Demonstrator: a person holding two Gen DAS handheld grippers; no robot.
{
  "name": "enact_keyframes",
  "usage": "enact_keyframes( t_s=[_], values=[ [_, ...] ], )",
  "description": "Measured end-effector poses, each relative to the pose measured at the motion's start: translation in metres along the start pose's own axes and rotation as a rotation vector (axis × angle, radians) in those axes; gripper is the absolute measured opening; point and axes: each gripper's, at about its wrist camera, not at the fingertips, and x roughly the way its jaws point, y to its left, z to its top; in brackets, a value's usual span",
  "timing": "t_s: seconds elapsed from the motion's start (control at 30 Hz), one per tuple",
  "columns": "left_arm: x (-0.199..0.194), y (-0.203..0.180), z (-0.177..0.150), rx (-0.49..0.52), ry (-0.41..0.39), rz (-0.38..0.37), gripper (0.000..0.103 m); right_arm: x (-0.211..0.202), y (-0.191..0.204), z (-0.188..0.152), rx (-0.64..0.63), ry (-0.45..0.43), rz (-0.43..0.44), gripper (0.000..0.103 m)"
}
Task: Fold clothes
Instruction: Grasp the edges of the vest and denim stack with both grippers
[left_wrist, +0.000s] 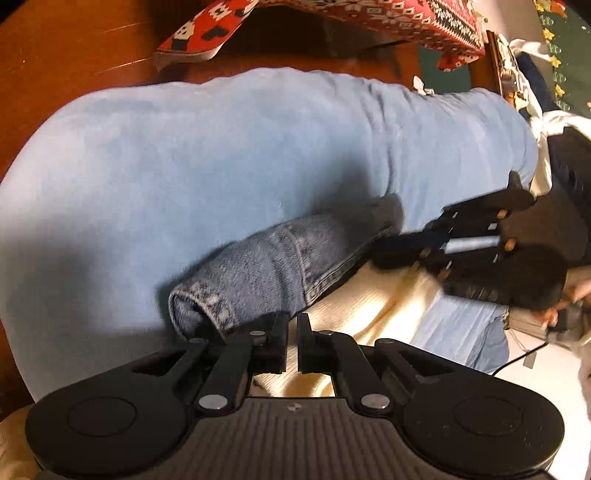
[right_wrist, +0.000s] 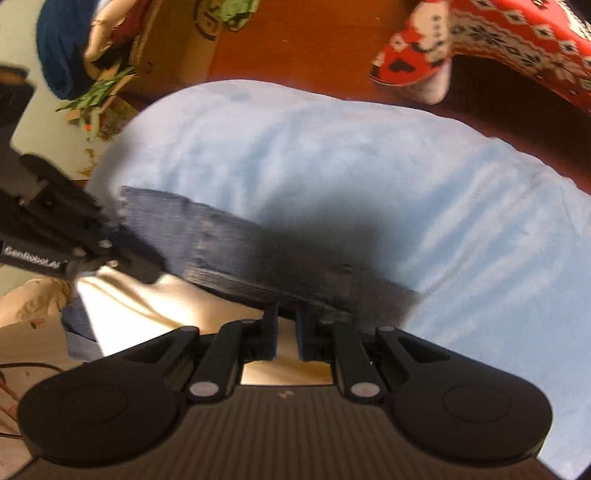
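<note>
Across the frame's centre, a folded blue denim garment (left_wrist: 280, 258) lies on a pale blue fleece blanket (left_wrist: 221, 147). Left gripper (left_wrist: 292, 325) and right gripper (right_wrist: 286, 314) each pinch its near edge, jaws nearly together; blur obscures the right-wrist grip.

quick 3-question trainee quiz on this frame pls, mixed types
1. True or false: the denim piece lies on a light blue blanket.
2. Which cloth shows just below the denim, under the left gripper? A) cream B) green C) black
3. Fill in: the patterned cloth at the far edge of the wooden surface is mainly ____.

Key: 1 true; 2 A, the cream cloth; 3 red.
</note>
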Motion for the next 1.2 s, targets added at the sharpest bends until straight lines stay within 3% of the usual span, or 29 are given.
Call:
enact_keyframes(
  t_s=[0.1, 0.23, 0.37, 0.5, 0.6, 0.73, 0.87, 0.97, 1.1, 1.2],
  values=[
    [-0.001, -0.001, 0.003, -0.002, -0.017, 0.004, 0.004, -0.001, 0.002, 0.005, 0.041, -0.028, 0.037, 0.009],
    [0.002, -0.007, 0.003, 0.014, -0.028, 0.001, 0.004, 0.008, 0.039, 0.011, -0.065, -0.035, 0.084, 0.01],
    [0.007, -0.008, 0.001, 0.035, -0.017, 0.007, 0.004, 0.006, 0.028, 0.004, -0.073, -0.01, 0.029, 0.01],
    [0.003, -0.001, -0.001, 0.01, -0.013, 0.004, 0.004, -0.005, -0.017, -0.011, 0.054, -0.016, -0.007, 0.01],
    [0.003, 0.0, -0.001, 0.008, -0.012, 0.016, 0.004, -0.007, -0.034, -0.018, 0.085, -0.019, -0.11, 0.012],
    [0.0, -0.009, 0.003, 0.026, -0.03, -0.003, 0.004, -0.015, -0.042, -0.023, 0.132, -0.055, -0.097, 0.011],
    [0.005, -0.029, 0.016, 0.072, -0.047, -0.038, 0.004, -0.011, -0.023, -0.019, 0.116, -0.068, -0.019, 0.011],
    [0.026, -0.04, 0.026, 0.066, 0.012, -0.079, 0.004, -0.007, -0.007, -0.014, 0.097, -0.069, 0.017, 0.012],
    [0.028, -0.051, 0.021, 0.127, 0.01, -0.042, 0.004, -0.003, 0.014, -0.01, 0.073, -0.079, 0.078, 0.012],
    [0.021, -0.044, 0.014, 0.152, 0.009, 0.008, 0.004, -0.008, 0.013, -0.018, 0.041, -0.087, 0.008, 0.012]
  ],
)
